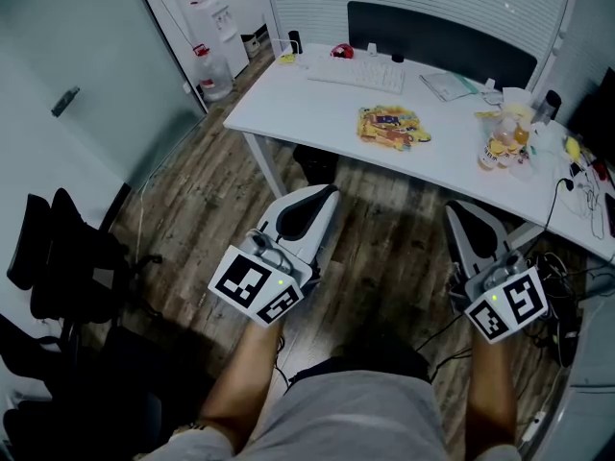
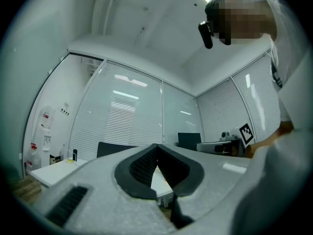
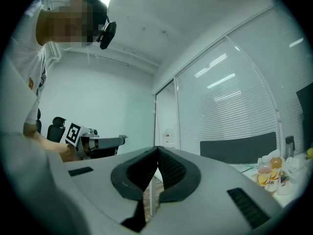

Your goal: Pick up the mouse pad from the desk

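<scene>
Left gripper point(image 1: 325, 193) and right gripper point(image 1: 455, 209) white, black-padded, marker-cubed; white shirt point(image 1: 365, 421)

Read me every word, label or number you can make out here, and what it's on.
Nothing is legible in any view.
mouse pad: colourful print, any lettering too small to read.
drink bottles: labels too small and blurred.
water dispenser: stickers too small to read.
marker cubes: black-and-white square patterns only, no words.
</scene>
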A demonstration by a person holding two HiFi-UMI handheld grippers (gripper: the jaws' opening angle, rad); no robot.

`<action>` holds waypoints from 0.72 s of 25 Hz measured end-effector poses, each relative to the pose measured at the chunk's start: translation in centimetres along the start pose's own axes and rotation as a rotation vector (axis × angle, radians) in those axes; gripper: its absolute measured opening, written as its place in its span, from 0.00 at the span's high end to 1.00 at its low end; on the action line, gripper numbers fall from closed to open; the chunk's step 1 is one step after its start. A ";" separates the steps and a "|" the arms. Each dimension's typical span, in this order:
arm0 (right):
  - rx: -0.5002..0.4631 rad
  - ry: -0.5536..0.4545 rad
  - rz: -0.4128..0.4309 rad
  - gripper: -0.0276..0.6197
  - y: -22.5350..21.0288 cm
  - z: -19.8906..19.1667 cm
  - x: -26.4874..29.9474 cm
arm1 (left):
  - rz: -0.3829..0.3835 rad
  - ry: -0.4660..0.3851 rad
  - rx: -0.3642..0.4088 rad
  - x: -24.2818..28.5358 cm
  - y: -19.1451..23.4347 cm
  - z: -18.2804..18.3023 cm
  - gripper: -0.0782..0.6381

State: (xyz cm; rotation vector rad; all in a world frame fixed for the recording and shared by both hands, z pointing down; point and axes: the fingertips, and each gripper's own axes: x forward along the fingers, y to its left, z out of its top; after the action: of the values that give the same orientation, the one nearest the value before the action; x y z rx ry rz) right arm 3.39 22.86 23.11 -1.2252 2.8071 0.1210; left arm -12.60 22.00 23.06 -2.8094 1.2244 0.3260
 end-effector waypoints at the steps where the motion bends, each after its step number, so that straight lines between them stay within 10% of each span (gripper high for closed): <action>1: 0.002 0.002 -0.002 0.94 -0.1 0.0 0.2 | 0.000 0.001 -0.002 0.1 0.2 -0.1 0.87; 18: -0.009 0.022 0.020 0.94 -6.8 -2.1 5.8 | 0.038 0.042 -0.007 6.1 5.6 -2.7 0.87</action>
State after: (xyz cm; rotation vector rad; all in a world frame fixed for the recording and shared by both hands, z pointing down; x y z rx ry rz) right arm 4.36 13.74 24.36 -1.2083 2.8414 0.1219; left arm -12.20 13.40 24.57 -2.8161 1.2886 0.2746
